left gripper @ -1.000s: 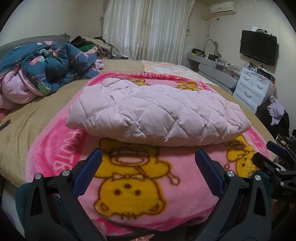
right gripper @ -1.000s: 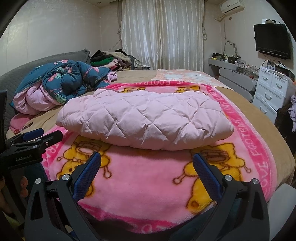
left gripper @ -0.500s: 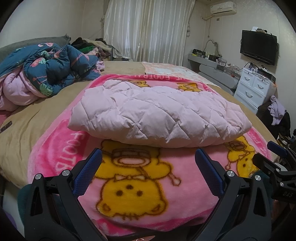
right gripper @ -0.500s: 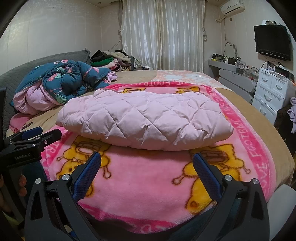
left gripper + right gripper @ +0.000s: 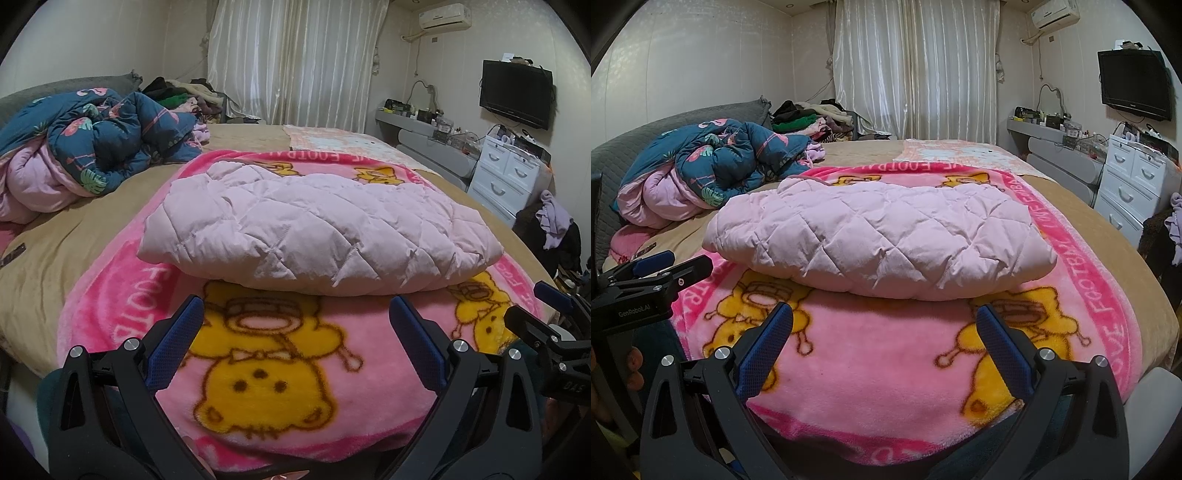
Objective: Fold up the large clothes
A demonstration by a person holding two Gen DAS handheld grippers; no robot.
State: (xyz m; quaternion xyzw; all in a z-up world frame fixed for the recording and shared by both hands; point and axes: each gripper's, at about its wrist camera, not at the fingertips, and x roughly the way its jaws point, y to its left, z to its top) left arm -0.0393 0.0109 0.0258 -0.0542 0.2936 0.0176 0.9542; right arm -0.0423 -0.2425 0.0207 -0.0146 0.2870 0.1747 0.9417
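A pale pink quilted jacket (image 5: 317, 232) (image 5: 882, 240) lies folded into a thick flat bundle on a pink cartoon blanket (image 5: 266, 373) (image 5: 871, 362) spread over the bed. My left gripper (image 5: 295, 314) is open, held short of the jacket's near edge, nothing between its blue pads. My right gripper (image 5: 884, 317) is likewise open and empty, just short of the bundle. Each gripper shows at the edge of the other's view: the right one (image 5: 546, 314) and the left one (image 5: 661, 269).
A crumpled blue floral duvet (image 5: 92, 147) (image 5: 720, 162) is heaped at the left of the bed, with a clothes pile (image 5: 812, 118) behind it. White drawers (image 5: 509, 173) and a wall television (image 5: 517, 92) stand on the right. A tan sheet (image 5: 55, 251) surrounds the blanket.
Both views have drifted slightly, the left one a little rightward and closer. The jacket has not moved and both grippers stay open.
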